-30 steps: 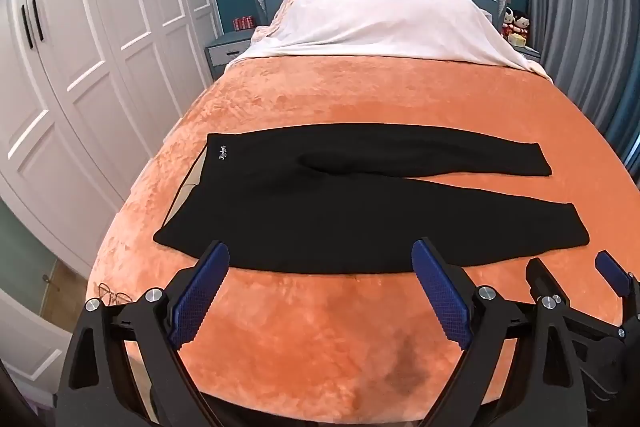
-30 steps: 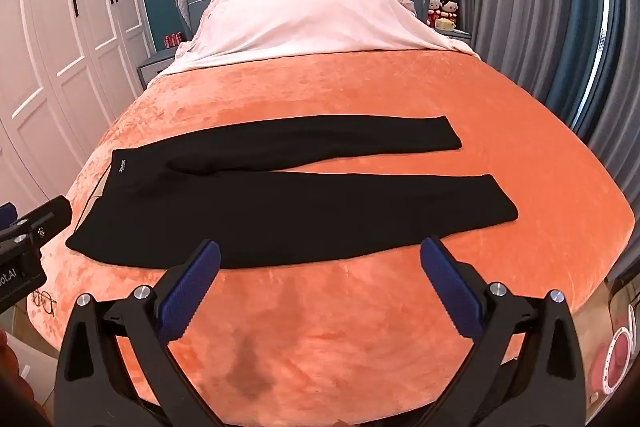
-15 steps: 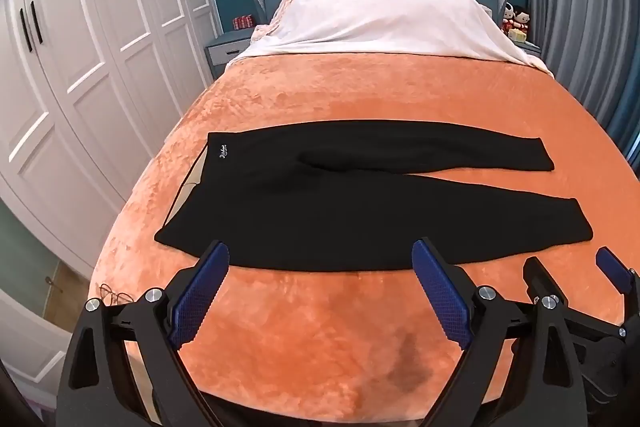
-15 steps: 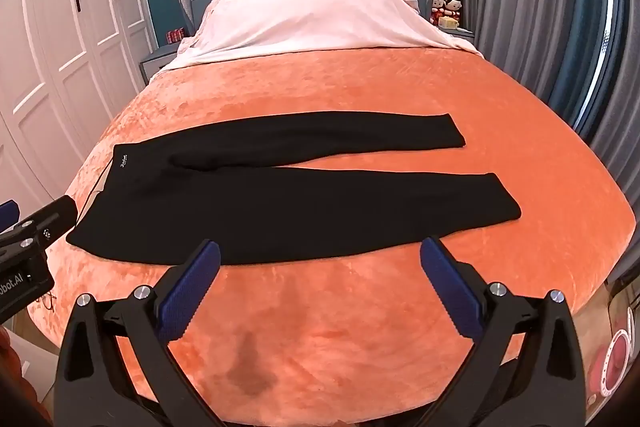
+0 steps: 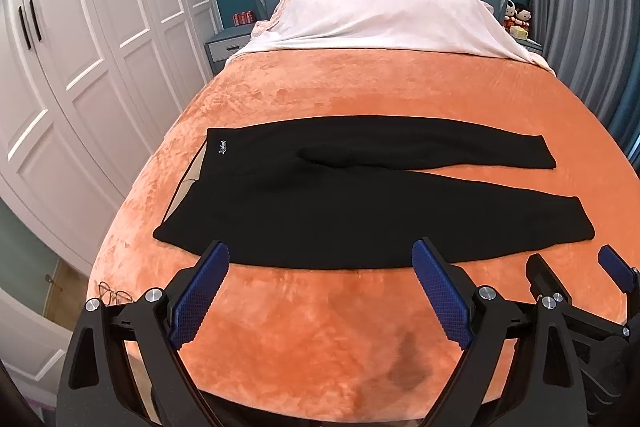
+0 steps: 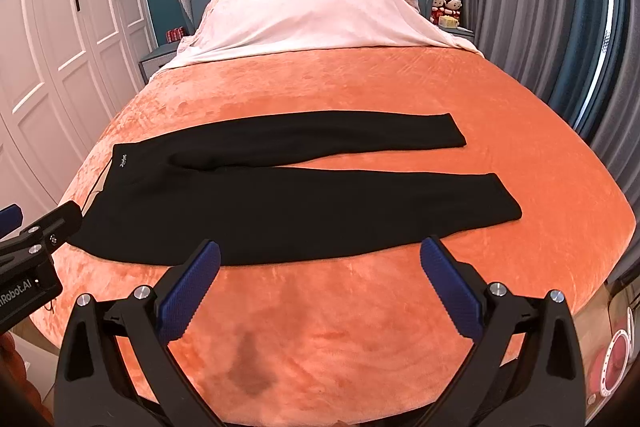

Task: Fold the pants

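Black pants (image 5: 360,203) (image 6: 288,203) lie flat across the orange bed cover (image 5: 320,327) (image 6: 360,327), waistband to the left, both legs stretched to the right and slightly apart. My left gripper (image 5: 320,255) hovers open over the near edge of the bed, its blue pads just short of the pants' near hem. My right gripper (image 6: 320,251) is open too, at the same near edge, nothing between its fingers. In the left wrist view the right gripper (image 5: 576,267) shows at the lower right. Part of the left gripper's finger (image 6: 60,215) enters the right wrist view at the left.
White bedding (image 5: 384,11) covers the head of the bed against a blue headboard. White wardrobes (image 5: 80,67) line the left wall, grey curtains (image 6: 540,7) the right. A dark stain (image 5: 408,367) marks the cover near me. Glasses (image 5: 112,297) lie at the bed's left corner.
Both views have shifted slightly: the pants sit a little higher and further right in frame. Both grippers stay open and the pants have not been touched.
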Demonstrator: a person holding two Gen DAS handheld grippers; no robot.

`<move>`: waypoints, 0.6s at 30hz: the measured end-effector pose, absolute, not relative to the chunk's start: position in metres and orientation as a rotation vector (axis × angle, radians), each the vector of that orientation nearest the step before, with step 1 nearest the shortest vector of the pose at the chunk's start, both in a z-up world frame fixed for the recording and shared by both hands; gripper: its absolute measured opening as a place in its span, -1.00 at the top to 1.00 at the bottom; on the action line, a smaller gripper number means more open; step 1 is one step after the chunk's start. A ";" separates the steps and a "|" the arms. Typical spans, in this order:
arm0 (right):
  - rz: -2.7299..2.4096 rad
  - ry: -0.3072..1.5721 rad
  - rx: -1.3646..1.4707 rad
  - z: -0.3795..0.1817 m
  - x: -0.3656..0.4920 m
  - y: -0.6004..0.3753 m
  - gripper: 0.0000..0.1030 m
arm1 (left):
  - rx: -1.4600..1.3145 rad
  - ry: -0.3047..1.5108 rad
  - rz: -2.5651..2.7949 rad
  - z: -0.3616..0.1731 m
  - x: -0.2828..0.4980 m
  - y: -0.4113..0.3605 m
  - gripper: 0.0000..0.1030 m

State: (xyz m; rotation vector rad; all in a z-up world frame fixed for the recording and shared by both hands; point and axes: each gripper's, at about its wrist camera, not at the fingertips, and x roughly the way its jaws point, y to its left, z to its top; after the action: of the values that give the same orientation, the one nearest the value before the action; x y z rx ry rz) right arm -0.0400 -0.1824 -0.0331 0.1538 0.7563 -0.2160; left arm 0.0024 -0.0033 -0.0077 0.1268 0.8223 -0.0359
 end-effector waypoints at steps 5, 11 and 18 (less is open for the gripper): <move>-0.214 0.755 0.155 -0.032 -0.039 -0.182 -0.91 | 0.127 0.823 -0.031 -0.008 0.003 -0.003 -0.77; -0.215 0.755 0.157 -0.032 -0.040 -0.182 -0.91 | 0.132 0.823 -0.033 -0.010 0.001 -0.003 -0.77; -0.215 0.755 0.156 -0.032 -0.040 -0.181 -0.91 | 0.135 0.824 -0.036 -0.010 0.002 -0.004 -0.77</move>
State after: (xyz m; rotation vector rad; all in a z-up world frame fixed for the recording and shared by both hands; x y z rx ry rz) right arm -0.0397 -0.1812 -0.0319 0.1556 0.7553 -0.2147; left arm 0.0017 -0.0042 -0.0099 0.1353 0.8235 -0.0356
